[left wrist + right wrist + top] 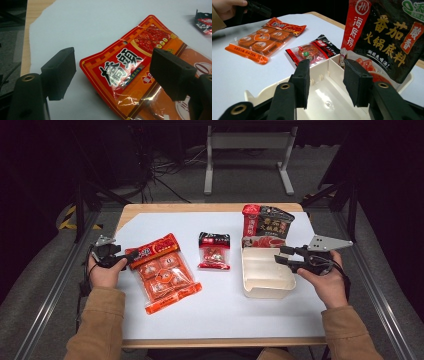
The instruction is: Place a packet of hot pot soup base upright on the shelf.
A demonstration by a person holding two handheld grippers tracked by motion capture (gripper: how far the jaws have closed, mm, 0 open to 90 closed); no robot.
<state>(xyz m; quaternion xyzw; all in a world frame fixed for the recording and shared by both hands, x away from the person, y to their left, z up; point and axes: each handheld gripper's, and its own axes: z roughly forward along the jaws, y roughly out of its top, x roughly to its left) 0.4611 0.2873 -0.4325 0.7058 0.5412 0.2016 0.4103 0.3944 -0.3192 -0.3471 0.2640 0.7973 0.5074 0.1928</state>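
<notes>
A large orange packet point(162, 272) of several wrapped blocks lies flat at the table's left. My left gripper point(129, 260) is open at its red header edge point(130, 67), one jaw on each side, pads apart from the film. A white divided tray point(265, 290) sits at the right, and a tall black and red sauce packet point(267, 227) stands in its far end. My right gripper point(280, 255) hovers open over the tray's right side. In the right gripper view its jaws point(327, 65) stand apart above a bare compartment point(322, 72) with nothing between them.
A small red and black snack packet point(214, 251) lies mid-table between the orange packet and the tray. The white sheet covers a wooden tabletop point(210, 208). Metal rails run along both sides, and a grey stand point(247, 160) is on the floor beyond.
</notes>
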